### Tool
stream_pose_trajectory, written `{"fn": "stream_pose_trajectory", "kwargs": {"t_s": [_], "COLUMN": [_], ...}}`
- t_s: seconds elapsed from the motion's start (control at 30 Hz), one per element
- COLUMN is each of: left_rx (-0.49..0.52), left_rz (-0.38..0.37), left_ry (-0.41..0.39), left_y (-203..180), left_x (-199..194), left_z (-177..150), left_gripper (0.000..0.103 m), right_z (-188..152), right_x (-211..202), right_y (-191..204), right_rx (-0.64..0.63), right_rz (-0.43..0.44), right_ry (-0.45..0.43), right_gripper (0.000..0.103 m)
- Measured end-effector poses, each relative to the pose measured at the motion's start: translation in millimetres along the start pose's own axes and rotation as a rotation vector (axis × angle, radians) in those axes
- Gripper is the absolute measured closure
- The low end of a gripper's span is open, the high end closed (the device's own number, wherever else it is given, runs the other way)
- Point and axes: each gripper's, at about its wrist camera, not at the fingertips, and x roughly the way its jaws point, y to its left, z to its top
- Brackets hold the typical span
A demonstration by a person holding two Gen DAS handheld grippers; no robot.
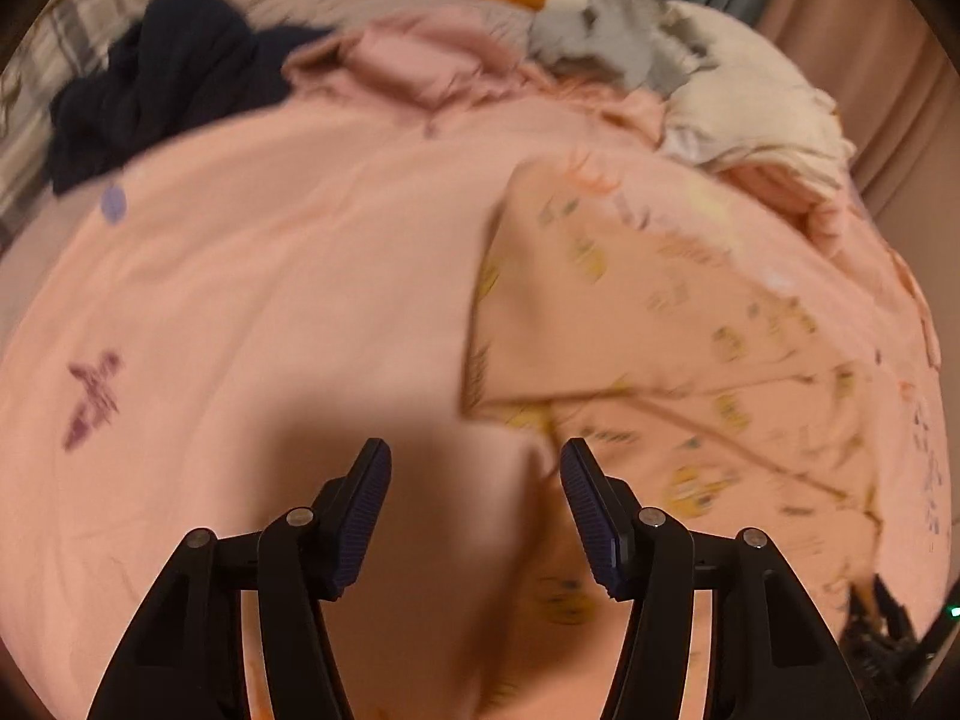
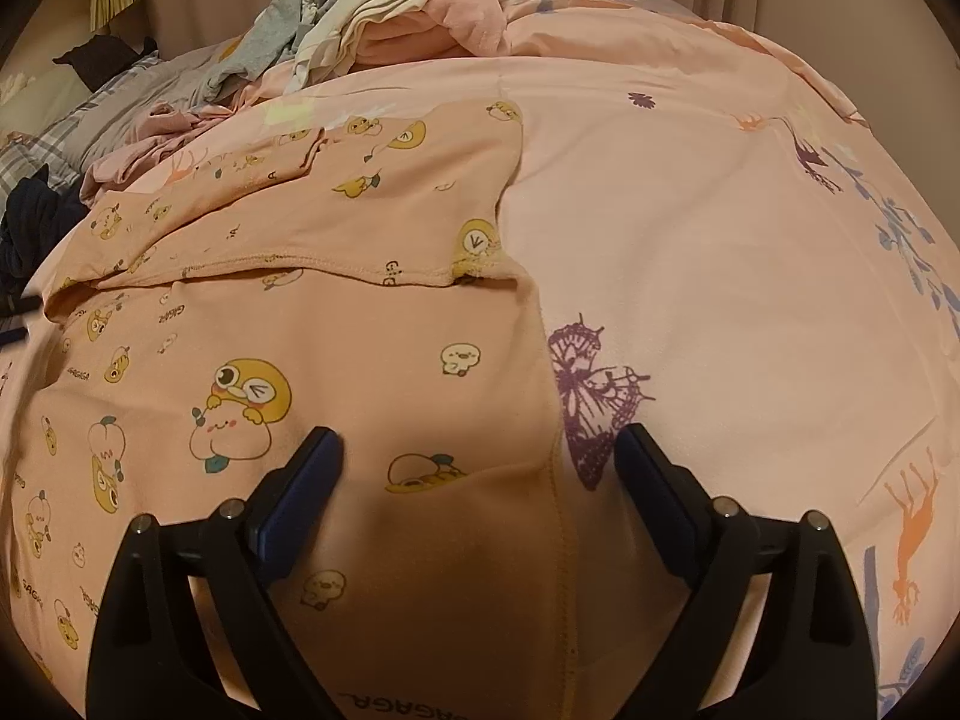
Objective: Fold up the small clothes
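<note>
Blurred left wrist view: left gripper (image 1: 475, 462) fingers parted, nothing between, over the peach cartoon-print garment (image 1: 660, 330) spread on the pink bedsheet (image 1: 270, 270).

Right wrist view: right gripper (image 2: 478, 450) fingers wide, empty, straddling the garment's (image 2: 300, 312) side edge. Fabric looks light, limp, prone to wrinkling; best pinched at hem or corners.

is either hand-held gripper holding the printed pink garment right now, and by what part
Nothing is held. The left hand-held gripper and the right hand-held gripper both stand open above the printed garment, with no cloth pinched between their pads.
</note>
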Motion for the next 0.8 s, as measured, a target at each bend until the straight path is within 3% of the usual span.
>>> {"fn": "stream_pose_trajectory", "kwargs": {"t_s": [0.03,0.13,0.2,0.27,0.33,0.5,0.63,0.7,0.77,0.8], "left_rx": [-0.006,0.051,0.077,0.108,0.116,-0.033,0.041,0.051,0.05,0.063], "left_rz": [-0.005,0.03,0.026,0.022,0.011,-0.126,-0.099,-0.101,-0.115,-0.115], "left_ry": [0.02,-0.039,-0.015,-0.004,0.004,0.04,0.005,-0.004,-0.002,-0.01], "left_y": [-1,-12,-22,-32,-40,-28,-32,-30,-26,-25], "left_x": [7,13,20,24,30,31,27,25,22,21], "left_z": [-2,1,7,12,16,16,7,5,2,0], "left_gripper": [0.044,0.044,0.047,0.058,0.068,0.085,0.09,0.091,0.092,0.092], "right_z": [0,3,8,20,39,99,136,147,146,144], "right_x": [0,-1,-2,-5,-17,-41,-4,35,68,76], "right_y": [1,1,3,4,4,27,58,67,66,64], "right_rx": [-0.002,-0.012,-0.018,-0.005,0.038,0.061,0.071,0.135,0.242,0.283], "right_rz": [-0.004,-0.018,-0.034,-0.035,0.05,0.231,0.356,0.338,0.287,0.299], "right_ry": [0.0,0.01,0.037,0.083,0.081,-0.013,0.081,0.177,0.255,0.271], "right_gripper": [0.01,0.01,0.012,0.024,0.027,0.026,0.028,0.037,0.062,0.065]}}
